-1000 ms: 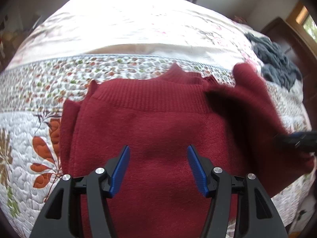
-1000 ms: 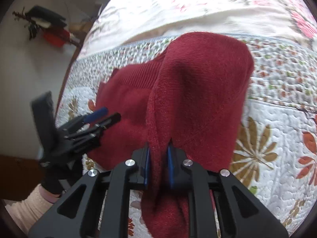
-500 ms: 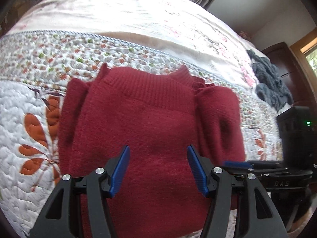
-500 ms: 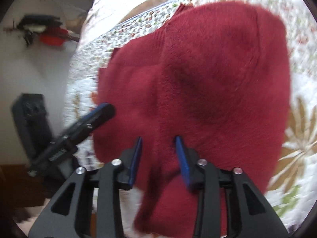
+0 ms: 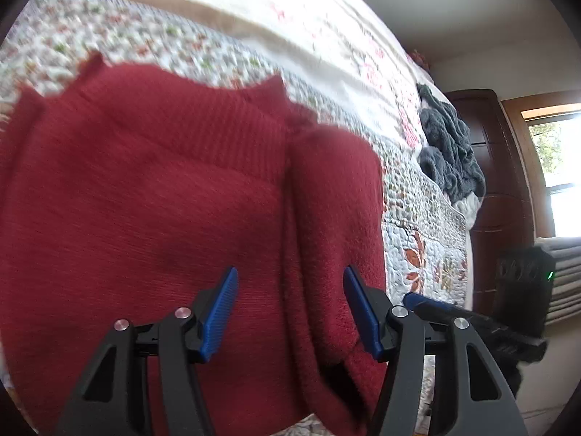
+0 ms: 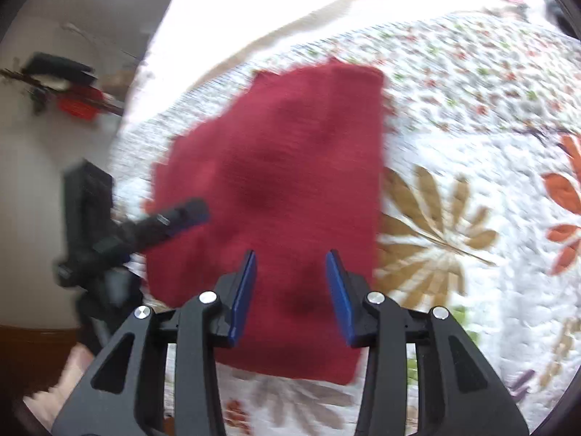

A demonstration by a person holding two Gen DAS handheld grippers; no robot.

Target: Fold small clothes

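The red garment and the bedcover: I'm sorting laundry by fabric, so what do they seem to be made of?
The red garment looks like a soft knit, perhaps wool or acrylic: matte, slightly fuzzy, with a ribbed band along one edge. The bedcover looks like quilted cotton with a printed floral pattern: matte, with puffy stitched lines. Exact fibres cannot be told.

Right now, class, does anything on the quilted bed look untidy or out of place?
Yes. A grey garment lies crumpled in a heap at the far edge of the quilt, unfolded. The red sweater lies flat, its right side folded inward. Both the left gripper and right gripper are open.
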